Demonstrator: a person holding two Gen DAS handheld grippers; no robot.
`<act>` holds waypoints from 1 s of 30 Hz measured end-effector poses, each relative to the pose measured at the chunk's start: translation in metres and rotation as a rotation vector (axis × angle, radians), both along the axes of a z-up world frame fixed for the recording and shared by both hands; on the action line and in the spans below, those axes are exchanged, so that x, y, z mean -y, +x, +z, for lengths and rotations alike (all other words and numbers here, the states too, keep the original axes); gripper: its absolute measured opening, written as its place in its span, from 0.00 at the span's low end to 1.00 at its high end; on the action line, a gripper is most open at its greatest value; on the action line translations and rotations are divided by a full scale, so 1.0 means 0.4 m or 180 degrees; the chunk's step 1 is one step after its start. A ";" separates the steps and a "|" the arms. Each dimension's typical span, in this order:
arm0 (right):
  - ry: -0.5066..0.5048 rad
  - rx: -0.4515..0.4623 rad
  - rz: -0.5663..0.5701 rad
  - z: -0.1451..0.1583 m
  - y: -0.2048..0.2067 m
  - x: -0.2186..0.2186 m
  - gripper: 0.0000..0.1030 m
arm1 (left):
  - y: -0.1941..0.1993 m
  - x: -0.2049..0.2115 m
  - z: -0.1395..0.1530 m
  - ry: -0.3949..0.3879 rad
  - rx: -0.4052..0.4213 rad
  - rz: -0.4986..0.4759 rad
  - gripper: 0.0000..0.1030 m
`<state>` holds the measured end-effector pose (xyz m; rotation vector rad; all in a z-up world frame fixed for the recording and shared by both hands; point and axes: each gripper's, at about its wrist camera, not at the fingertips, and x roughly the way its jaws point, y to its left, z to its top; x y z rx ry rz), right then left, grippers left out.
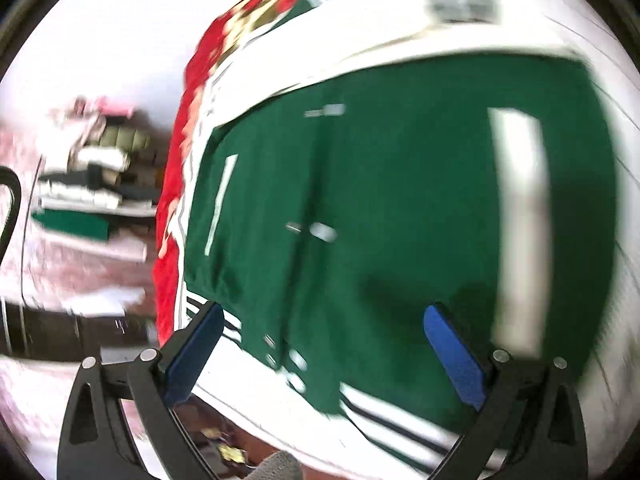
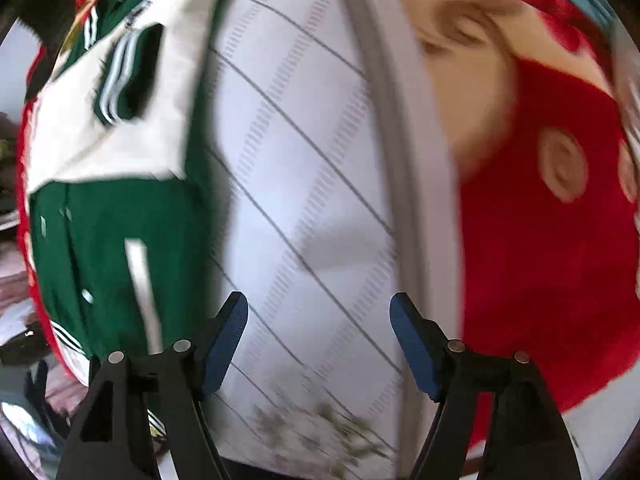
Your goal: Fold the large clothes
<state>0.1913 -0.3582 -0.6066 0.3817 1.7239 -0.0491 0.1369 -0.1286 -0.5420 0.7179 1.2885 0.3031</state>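
Your left tongs (image 1: 322, 354) are hanging wide open with nothing between the blue pads, poised just above the near hem of the green and white striped-trim garment (image 1: 380, 208), which is lying spread flat in front of you. Your right tongs (image 2: 319, 344) are also gaping open and holding nothing, hovering over the white quilted mattress with thin dark diagonal lines (image 2: 304, 184), just beside the garment's right edge. Beyond that, the red patterned blanket (image 2: 540, 280) is lying on the far side of a grey border. Both views are smearing with motion, so you are risking a blind pinch: closing now could be catching only one layer, or snagging the mattress cover. A folded pile of clothes (image 1: 92, 184) is sitting well apart to the left.
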 end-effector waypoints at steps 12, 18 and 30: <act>-0.0215 -0.0187 -0.0502 -0.024 -0.135 0.277 0.74 | -0.124 0.194 -0.172 0.0582 -0.0142 -0.0481 1.00; -0.0197 -0.0146 -0.0513 -0.017 -0.099 0.299 0.74 | -0.051 0.170 -0.205 0.0621 0.0013 -0.0304 1.00; 0.0984 0.0707 -0.0679 -0.057 0.121 0.244 0.74 | 0.040 0.055 -0.132 0.0200 0.0343 0.0157 0.45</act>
